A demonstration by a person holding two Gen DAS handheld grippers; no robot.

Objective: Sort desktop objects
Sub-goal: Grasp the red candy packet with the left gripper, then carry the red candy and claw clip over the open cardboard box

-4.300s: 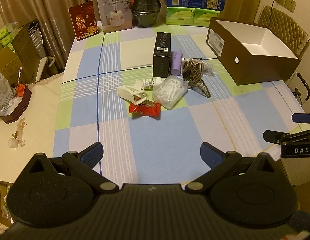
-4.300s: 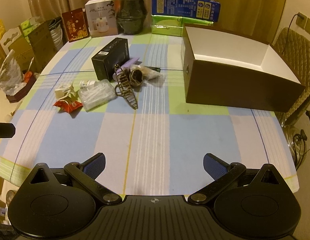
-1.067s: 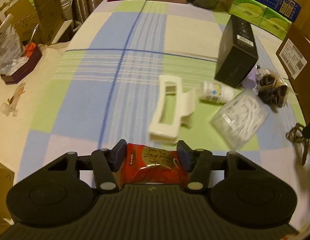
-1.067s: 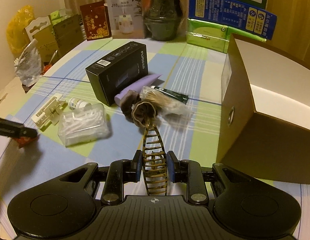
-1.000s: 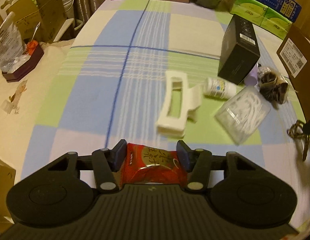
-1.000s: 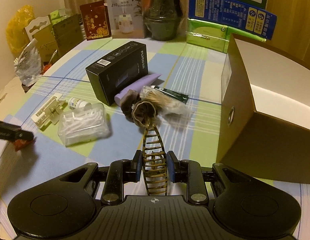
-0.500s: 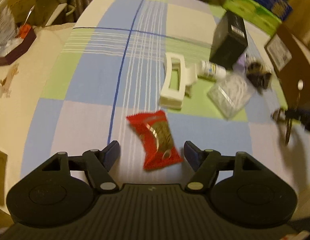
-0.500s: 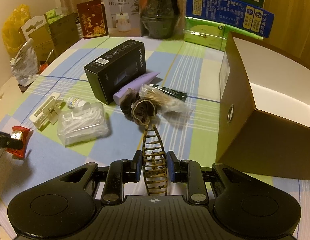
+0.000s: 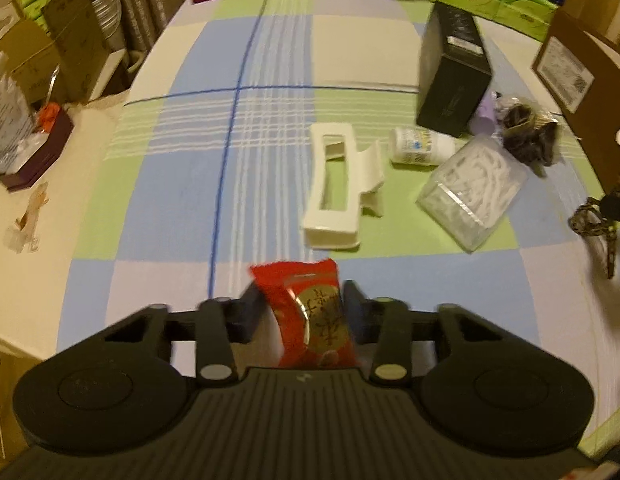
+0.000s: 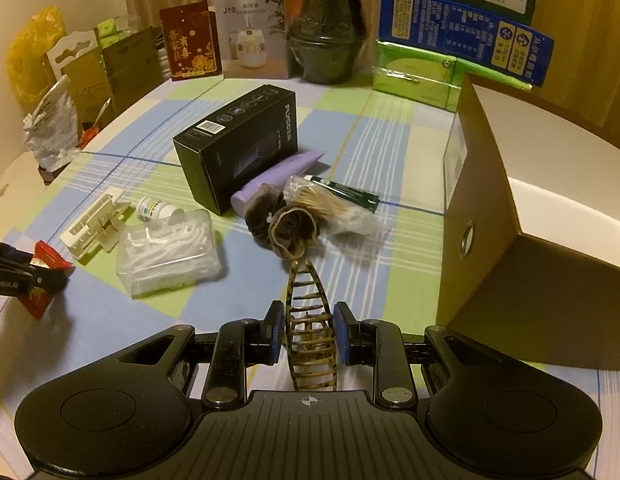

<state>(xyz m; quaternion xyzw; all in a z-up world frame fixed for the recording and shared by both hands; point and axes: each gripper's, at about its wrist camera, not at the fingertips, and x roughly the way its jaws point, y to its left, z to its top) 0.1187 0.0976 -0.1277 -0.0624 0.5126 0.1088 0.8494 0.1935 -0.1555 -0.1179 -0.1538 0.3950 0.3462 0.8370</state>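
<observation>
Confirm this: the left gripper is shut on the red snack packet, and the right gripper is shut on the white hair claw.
Wrong about the right gripper: its jaws are shut on the brown hair claw, as the right wrist view shows. The white hair claw lies on the table. The left gripper is indeed shut on the red snack packet.

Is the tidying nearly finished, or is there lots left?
Lots left. The brown box looks empty. The left gripper holds the red snack packet; the right gripper holds the brown hair claw. The white clip, floss picks and black box wait.

Matte black ribbed left gripper (image 9: pixel 304 314), round side discs, silver screws, dark blue pads; right gripper (image 10: pixel 308 332) alike
</observation>
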